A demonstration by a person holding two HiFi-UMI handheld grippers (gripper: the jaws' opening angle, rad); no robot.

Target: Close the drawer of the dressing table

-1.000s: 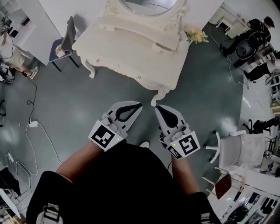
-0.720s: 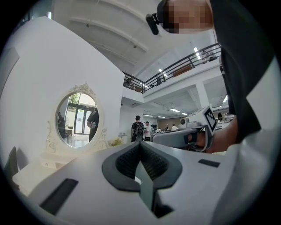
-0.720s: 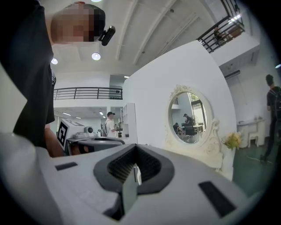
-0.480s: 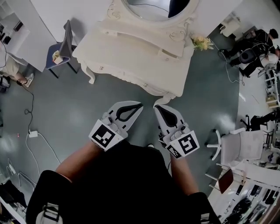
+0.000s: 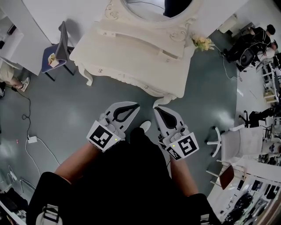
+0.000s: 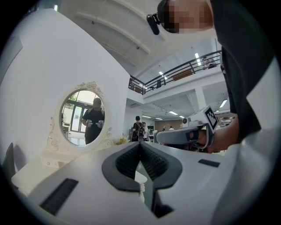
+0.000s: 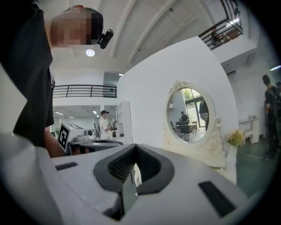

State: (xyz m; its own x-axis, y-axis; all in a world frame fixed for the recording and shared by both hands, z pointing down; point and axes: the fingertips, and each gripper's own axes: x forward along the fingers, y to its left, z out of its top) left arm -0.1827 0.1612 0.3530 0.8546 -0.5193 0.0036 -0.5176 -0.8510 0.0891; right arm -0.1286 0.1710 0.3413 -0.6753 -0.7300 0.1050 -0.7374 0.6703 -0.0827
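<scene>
The white dressing table (image 5: 131,57) with its oval mirror (image 5: 149,6) stands at the top of the head view. A small drawer (image 5: 170,54) in its raised back tier looks pulled out a little, with a dark slit along it. My left gripper (image 5: 137,105) and right gripper (image 5: 156,109) are held side by side over the floor, short of the table's front leg (image 5: 163,99). Both are shut and empty. The left gripper (image 6: 140,144) view shows the mirror (image 6: 83,116) ahead on the left. The right gripper (image 7: 135,147) view shows the mirror (image 7: 189,114) ahead on the right.
A blue chair (image 5: 56,49) stands left of the table and flowers (image 5: 201,42) at its right end. A white swivel chair (image 5: 239,145) is on the right. A cable and power strip (image 5: 31,139) lie on the floor at left. People stand at the room's edges.
The person has stepped toward the table, a shoe now showing between the grippers. Both grippers came along, still shut and side by side.
</scene>
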